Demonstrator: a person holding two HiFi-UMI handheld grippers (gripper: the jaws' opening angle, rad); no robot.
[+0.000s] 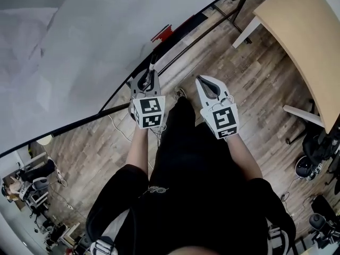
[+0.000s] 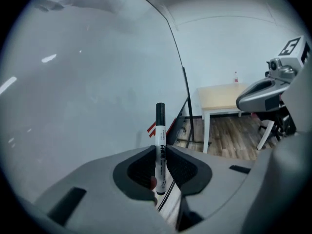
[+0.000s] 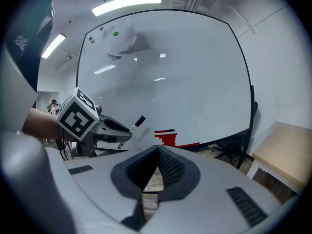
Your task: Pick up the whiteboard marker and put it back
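A whiteboard marker (image 2: pixel 160 143) with a white barrel and a black cap stands upright between the jaws of my left gripper (image 2: pixel 160 152), which is shut on its lower barrel. In the head view the left gripper (image 1: pixel 151 74) is raised in front of the large whiteboard (image 1: pixel 79 41), with the marker's (image 1: pixel 153 62) cap sticking up past the fingertips. My right gripper (image 1: pixel 201 80) hangs beside it to the right, apart from it. Its jaws (image 3: pixel 158 150) meet at the tips with nothing between them. The right gripper view shows the left gripper (image 3: pixel 117 133) and the marker (image 3: pixel 139 121) at the left.
The whiteboard's black frame and stand (image 1: pixel 212 25) run diagonally over the wooden floor (image 1: pixel 255 73). A red block (image 3: pixel 168 138) sits at the board's lower edge. A light wooden table (image 1: pixel 303 31) stands at the right. Office chairs (image 1: pixel 311 158) are at the lower right.
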